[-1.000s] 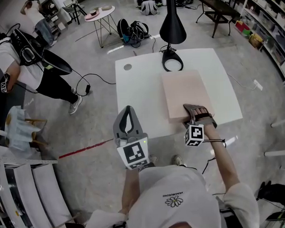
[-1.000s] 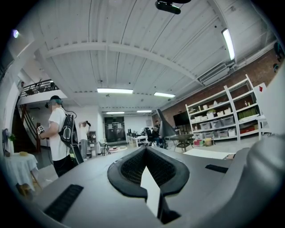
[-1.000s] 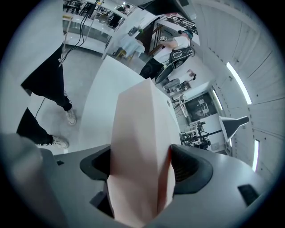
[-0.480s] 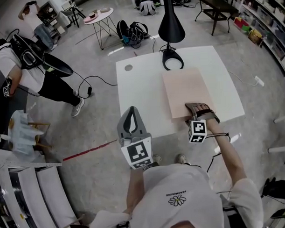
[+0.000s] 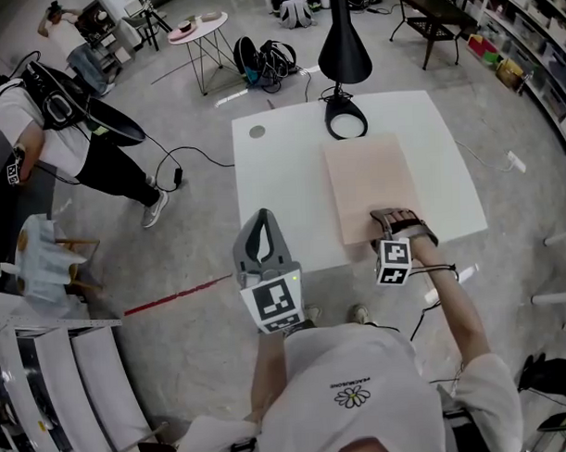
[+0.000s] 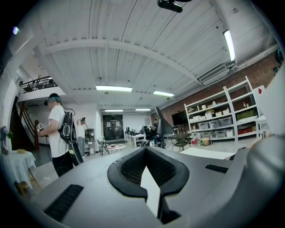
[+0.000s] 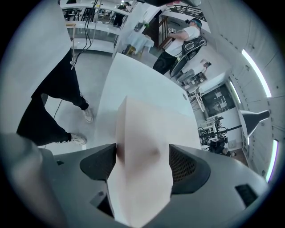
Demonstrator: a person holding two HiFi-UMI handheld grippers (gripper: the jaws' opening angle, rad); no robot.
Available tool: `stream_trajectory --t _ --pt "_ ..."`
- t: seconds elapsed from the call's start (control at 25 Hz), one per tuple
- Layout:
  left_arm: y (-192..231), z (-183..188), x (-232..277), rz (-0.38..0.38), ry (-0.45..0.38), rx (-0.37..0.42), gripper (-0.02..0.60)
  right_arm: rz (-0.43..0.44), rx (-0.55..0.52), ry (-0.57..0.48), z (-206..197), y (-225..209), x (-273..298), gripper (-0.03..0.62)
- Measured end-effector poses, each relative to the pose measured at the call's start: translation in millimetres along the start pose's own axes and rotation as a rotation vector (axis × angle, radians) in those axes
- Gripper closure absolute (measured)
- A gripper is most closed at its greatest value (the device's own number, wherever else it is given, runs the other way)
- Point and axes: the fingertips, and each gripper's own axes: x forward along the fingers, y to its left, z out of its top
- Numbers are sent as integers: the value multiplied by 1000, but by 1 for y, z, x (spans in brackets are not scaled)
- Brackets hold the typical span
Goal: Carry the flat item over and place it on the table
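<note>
On the table (image 5: 281, 174), the right gripper (image 5: 395, 216) pinches the flat board's (image 5: 369, 180) near edge between its fingers; left gripper (image 5: 258, 218) closed, empty.

One white square table (image 5: 282, 193), one pale pink flat rectangular board (image 5: 370, 185), one black cone-shaded lamp (image 5: 344, 51), one small round side table (image 5: 219, 25) at upper left.

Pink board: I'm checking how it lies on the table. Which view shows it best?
The head view: the whole pink board lies flat on the white table, its near edge in the right hand-held gripper. The right gripper view shows only that near end, clamped between the jaws. The left gripper view doesn't show it clearly.
</note>
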Motion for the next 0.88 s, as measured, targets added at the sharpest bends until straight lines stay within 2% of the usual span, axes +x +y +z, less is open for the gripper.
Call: stream_trajectory --t 0.32,0.52,0.76,0.88 --pt "-6 1 5 -18 -3 1 568 -9 12 -13 3 -8 -11 250" --pt "-9 6 8 -22 -35 -20 568 -42 16 -12 3 -21 -29 250" --pt "-11 0 8 -42 -22 -3 568 -130 18 -32 10 -47 -56 250" --pt "-13 7 11 -44 -41 -17 568 -213 24 -59 16 -73 -75 250"
